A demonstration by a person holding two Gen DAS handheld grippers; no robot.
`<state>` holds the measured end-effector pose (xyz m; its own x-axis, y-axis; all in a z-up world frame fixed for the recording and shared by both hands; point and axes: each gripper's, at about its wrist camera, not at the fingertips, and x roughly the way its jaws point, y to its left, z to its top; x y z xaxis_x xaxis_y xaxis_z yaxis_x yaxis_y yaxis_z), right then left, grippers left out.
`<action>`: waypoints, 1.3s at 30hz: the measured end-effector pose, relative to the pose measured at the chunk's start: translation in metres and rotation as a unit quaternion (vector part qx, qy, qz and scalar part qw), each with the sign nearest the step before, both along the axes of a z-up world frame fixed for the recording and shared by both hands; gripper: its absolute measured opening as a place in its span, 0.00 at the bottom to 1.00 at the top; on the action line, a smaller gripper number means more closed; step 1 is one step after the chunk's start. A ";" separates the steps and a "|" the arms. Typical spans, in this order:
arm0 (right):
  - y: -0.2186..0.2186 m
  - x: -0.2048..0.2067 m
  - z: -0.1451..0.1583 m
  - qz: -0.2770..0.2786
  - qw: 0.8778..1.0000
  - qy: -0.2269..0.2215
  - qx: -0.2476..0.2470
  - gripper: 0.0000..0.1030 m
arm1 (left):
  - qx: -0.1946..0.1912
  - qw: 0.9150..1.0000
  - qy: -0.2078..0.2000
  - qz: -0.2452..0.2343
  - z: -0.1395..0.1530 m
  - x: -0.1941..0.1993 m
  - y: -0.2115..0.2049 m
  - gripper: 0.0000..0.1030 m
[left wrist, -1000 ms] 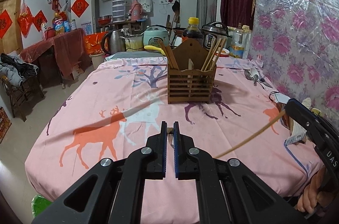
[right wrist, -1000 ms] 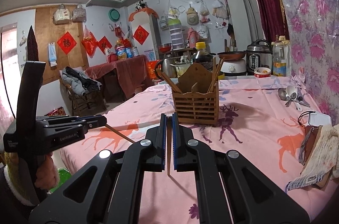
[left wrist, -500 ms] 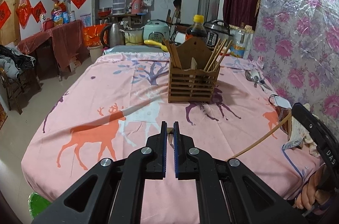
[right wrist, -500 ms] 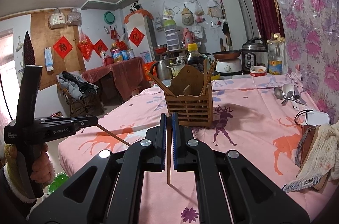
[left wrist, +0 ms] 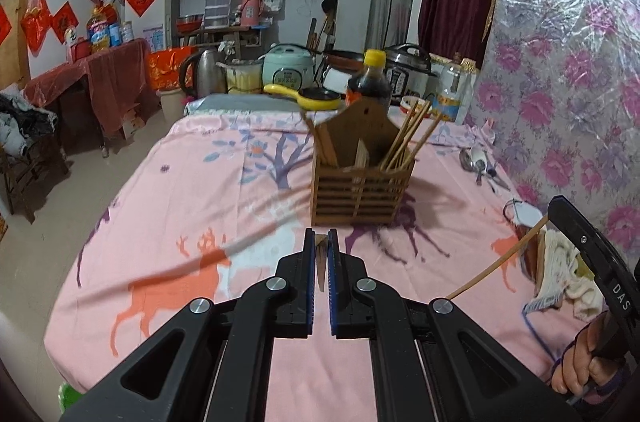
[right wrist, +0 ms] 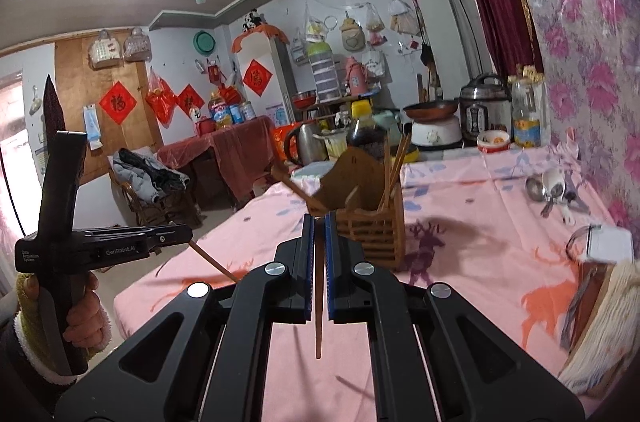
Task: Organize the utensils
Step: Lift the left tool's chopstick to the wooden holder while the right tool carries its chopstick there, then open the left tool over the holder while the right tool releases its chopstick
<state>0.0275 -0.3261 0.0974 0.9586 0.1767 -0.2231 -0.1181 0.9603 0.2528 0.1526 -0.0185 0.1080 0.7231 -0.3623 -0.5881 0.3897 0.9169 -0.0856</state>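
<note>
Gripping one chopstick (left wrist: pixel 320 262) in your left gripper (left wrist: pixel 319 242) and another chopstick (right wrist: pixel 319 302) in your right gripper (right wrist: pixel 319 222), you're holding both clamped tight near the wooden holder (left wrist: pixel 360 190).

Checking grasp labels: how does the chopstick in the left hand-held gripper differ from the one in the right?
The left chopstick is darker brown; the right chopstick is pale. The left chopstick slants across the pink tablecloth; the right one hangs nearly straight down between the blue pads in its own camera. Shared: each is clamped in a shut gripper, left hand-held gripper and right hand-held gripper, short of the wooden holder.
</note>
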 end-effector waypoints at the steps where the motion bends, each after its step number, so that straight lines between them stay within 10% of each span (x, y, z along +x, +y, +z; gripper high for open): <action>1: -0.001 0.002 0.004 0.000 1.000 -0.004 -0.001 0.06 | -0.001 1.000 -0.002 -0.001 0.005 0.003 -0.002 0.06; 16: -0.026 0.056 0.089 -0.016 0.996 -0.085 -0.035 0.06 | -0.015 0.998 -0.061 -0.025 0.094 0.065 -0.049 0.06; 39: -0.024 0.197 0.048 -0.020 0.999 -0.023 -0.040 0.10 | 0.005 1.000 0.004 -0.019 0.032 0.179 -0.072 0.10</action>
<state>0.2241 -0.3500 0.1454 0.9743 0.1210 -0.1898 -0.0889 0.9815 0.1696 0.3317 -0.0908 0.1400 0.7037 -0.3836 -0.5981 0.4243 0.9020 -0.0793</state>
